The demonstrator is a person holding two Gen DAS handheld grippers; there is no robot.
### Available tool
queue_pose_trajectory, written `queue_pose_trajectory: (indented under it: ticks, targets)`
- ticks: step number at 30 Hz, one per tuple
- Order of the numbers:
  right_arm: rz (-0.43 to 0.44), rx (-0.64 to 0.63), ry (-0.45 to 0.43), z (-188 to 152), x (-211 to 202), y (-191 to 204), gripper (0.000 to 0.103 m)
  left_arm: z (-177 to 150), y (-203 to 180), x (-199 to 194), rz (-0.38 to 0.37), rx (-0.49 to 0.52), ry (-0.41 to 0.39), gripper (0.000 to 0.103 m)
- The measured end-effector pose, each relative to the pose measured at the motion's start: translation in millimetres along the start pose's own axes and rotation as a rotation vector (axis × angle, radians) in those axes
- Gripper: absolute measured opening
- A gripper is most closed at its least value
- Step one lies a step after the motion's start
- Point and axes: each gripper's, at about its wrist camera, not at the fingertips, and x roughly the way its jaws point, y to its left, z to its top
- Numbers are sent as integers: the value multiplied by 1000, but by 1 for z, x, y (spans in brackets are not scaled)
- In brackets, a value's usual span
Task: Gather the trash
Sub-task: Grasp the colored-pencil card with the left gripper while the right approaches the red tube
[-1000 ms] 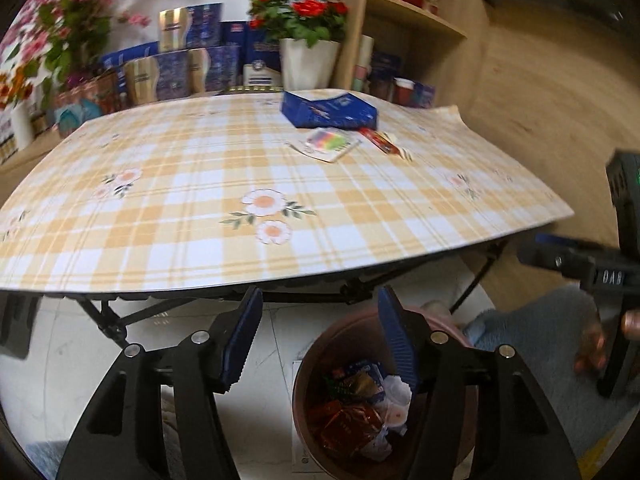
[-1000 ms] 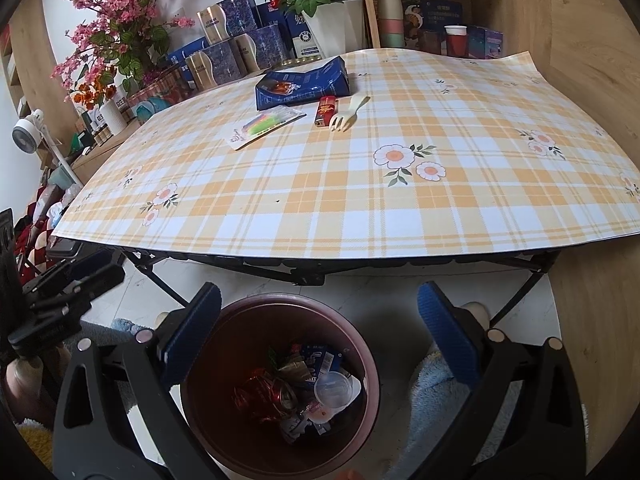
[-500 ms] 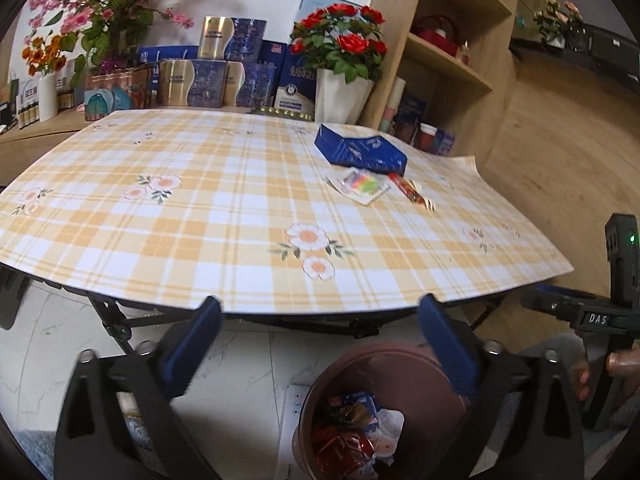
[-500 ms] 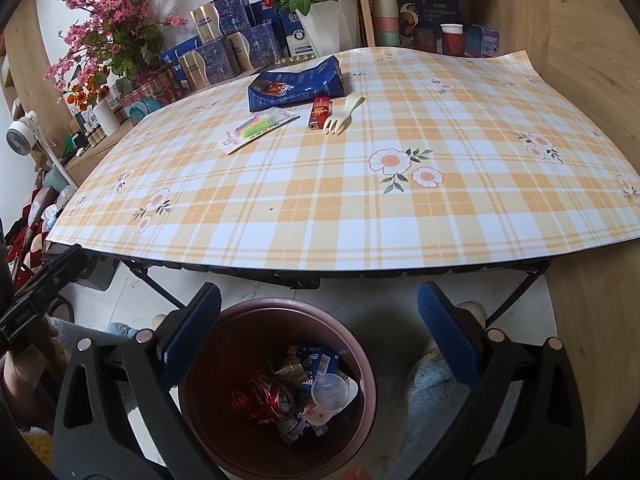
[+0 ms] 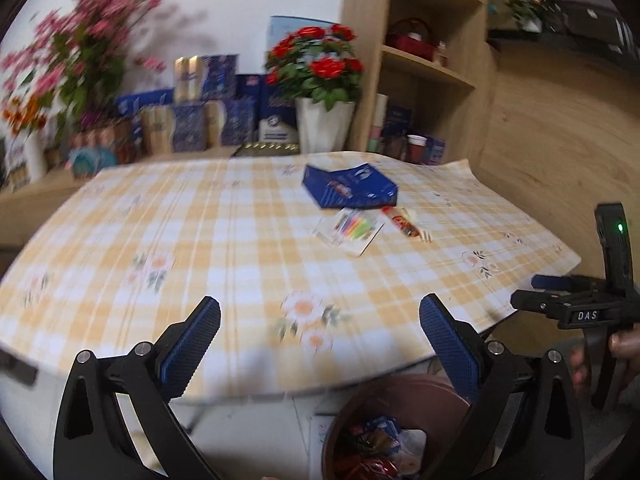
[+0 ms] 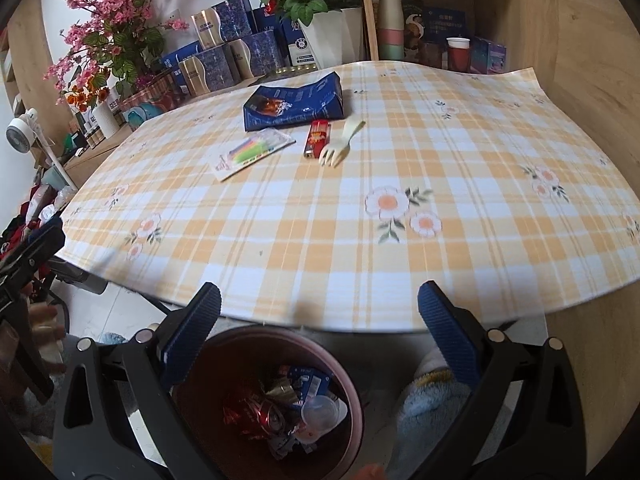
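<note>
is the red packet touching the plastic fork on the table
Apart. The right wrist view shows a thin strip of tablecloth between the red packet and the plastic fork, which lie side by side.

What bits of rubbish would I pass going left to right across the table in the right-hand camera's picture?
Colourful flat packet → blue bag, lying farther back → red wrapper → pale plastic fork.

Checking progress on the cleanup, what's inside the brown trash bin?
The trash bin holds a crushed red can, a blue wrapper and a clear plastic cup. Anything beneath that pile is hidden.
</note>
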Motion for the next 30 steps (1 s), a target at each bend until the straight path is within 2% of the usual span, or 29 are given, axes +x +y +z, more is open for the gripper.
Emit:
queue_pose_trajectory:
  ticks: [4,7,10,13,15,16,17,20,24,25,30]
  targets:
    - [3,23,-8,20,9,-7,97,33,-11,29,-35,68,24,97]
    - [-33,34,0,38,21,-14,97,60,-16,67,-119,76,105,97]
    - [-29,50,13,54,31,-22,97,75,-25,100,-128,122,152,97]
    - [-88,56,21,68,38,-28,97,85,-30,139,-142,153,203,97]
    - [-93,77,34,74,44,-35,97,90,-31,164,-151,154,241,91]
    - [-95,95,35,77,46,-39,97,90,-32,171,-153,155,254,78]
    - [-93,106,36,79,48,-42,97,93,-34,182,-156,161,277,70]
    - [-89,109,35,84,52,-47,97,95,-41,206,-167,208,324,62]
    - [-83,90,41,87,56,-49,97,89,-50,233,-142,277,388,56]
    - [-77,89,42,88,58,-49,97,88,-49,239,-121,278,402,53]
    - [-37,87,53,92,64,-51,97,84,-42,254,-130,240,428,47]
